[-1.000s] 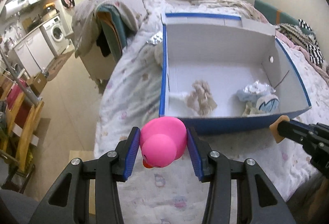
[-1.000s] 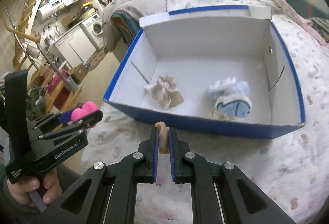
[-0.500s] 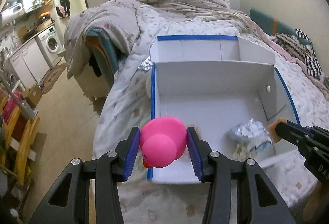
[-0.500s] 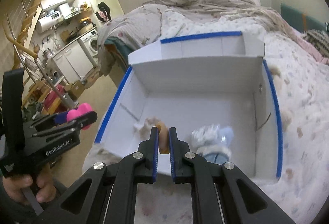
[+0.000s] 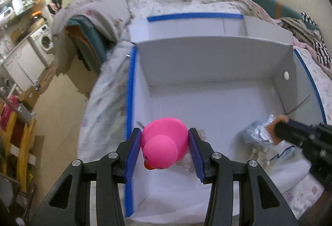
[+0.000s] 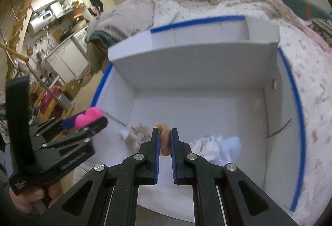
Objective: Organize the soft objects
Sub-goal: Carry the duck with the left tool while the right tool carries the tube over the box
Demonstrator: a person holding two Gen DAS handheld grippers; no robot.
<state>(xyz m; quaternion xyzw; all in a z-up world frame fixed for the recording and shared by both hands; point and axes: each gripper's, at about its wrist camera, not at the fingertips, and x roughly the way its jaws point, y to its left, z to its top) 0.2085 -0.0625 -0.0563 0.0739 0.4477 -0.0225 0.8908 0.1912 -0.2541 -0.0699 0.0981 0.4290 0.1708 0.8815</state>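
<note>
Both tongs are seen loaded above an open box on a bed.

From the left wrist camera, the left gripper (image 5: 164,149) is seen clamped on a bright pink rubber duck (image 5: 164,144), which is squeezed between the blue pads at half width. The duck is held above the near left corner of the white cardboard box with blue-taped edges (image 5: 207,64). At the right edge of this view, the right gripper (image 5: 279,128) is seen reaching in over the near right part of the box floor, where a crumpled pale blue and white soft toy (image 5: 259,132) is lying. A beige tufted soft toy (image 5: 200,133) is partly hidden behind the duck.

From the right wrist camera, the right gripper's narrow jaws are seen pinched on a small tan soft piece (image 6: 165,140), held over the middle of the near edge of the box. The beige toy and the blue toy are seen on the floor below, to either side. A hand is seen on the left gripper's handle.

For a clean drop, each item is best lowered well inside the walls before it is released. The bare floor toward the far wall is judged the better landing place, so that nothing is piled up.
</note>
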